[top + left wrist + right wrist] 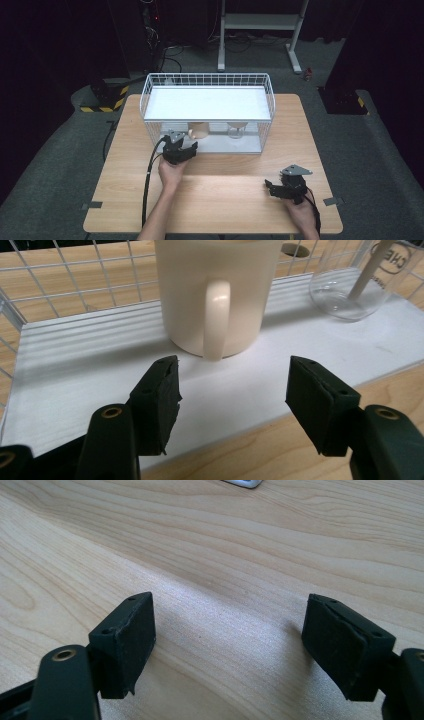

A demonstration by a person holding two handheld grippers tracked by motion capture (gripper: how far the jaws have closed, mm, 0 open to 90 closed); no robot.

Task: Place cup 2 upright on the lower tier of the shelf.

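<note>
We have the left tongs (pixel 232 390) released just short of the mug (pixel 217 290); next we withdraw. Right tongs (pixel 227 640) rest released.

Both forearms are bare, with no sleeve in sight. The left gripper (pixel 186 148) is black, with a small grey three-cornered plate on top and a thick black cable trailing from it. The right gripper (pixel 272 188) is black too, with the same grey plate and a thinner black cable. Each has chunky black jaws with matt, rough-edged pads, small screw holes and brass-coloured rivets at the hinges.
</note>
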